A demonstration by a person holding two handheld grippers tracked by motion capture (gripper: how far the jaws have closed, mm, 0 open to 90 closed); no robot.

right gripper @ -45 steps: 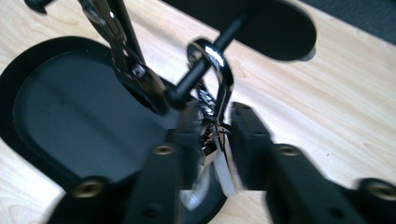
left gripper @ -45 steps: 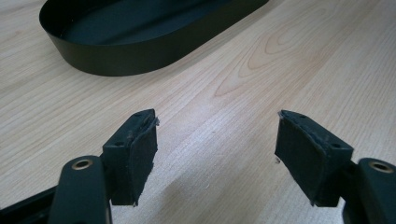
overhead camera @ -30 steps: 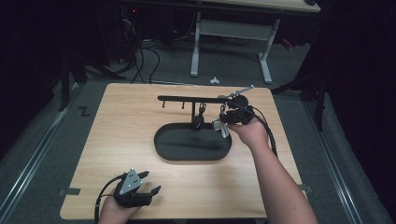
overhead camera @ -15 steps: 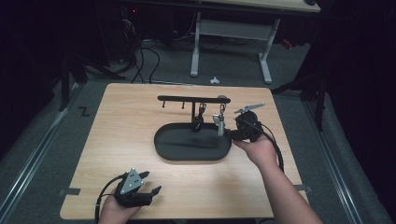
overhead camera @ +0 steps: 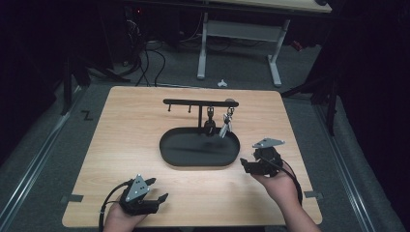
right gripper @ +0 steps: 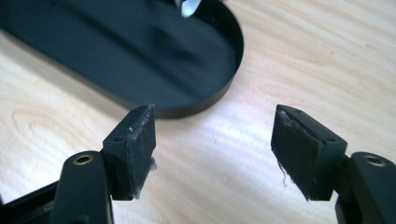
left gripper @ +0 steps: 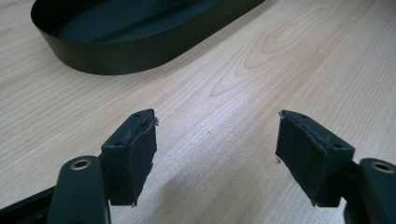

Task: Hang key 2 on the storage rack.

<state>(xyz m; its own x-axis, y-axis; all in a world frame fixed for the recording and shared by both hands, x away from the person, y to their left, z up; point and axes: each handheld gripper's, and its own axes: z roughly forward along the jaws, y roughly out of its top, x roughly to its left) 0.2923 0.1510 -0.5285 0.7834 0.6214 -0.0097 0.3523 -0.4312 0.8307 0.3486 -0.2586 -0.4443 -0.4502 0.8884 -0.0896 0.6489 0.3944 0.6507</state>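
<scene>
A black oval tray (overhead camera: 169, 155) lies at the table's middle, and a black bar rack (overhead camera: 193, 102) rises from it. A silver key bunch (overhead camera: 226, 124) and a dark key fob (overhead camera: 210, 122) hang from the rack's right half. My right gripper (overhead camera: 247, 166) hovers open just off the tray's right end (right gripper: 233, 56), with nothing between its fingers (right gripper: 135, 149). My left gripper (overhead camera: 157, 191) rests open near the table's front edge, left of centre. The tray wall (left gripper: 121, 60) lies beyond its fingers (left gripper: 133, 154), which hold nothing.
The wooden table (overhead camera: 121, 130) has bare surface left and right of the tray. Behind it on the grey carpet stand a desk's white legs (overhead camera: 275, 67) and trailing cables (overhead camera: 145, 63). Grey tape marks (overhead camera: 72, 198) sit at the table's front corners.
My right gripper has drawn back from the rack toward the table's front right, leaving the key bunch hanging on the bar. The left gripper has not moved.
</scene>
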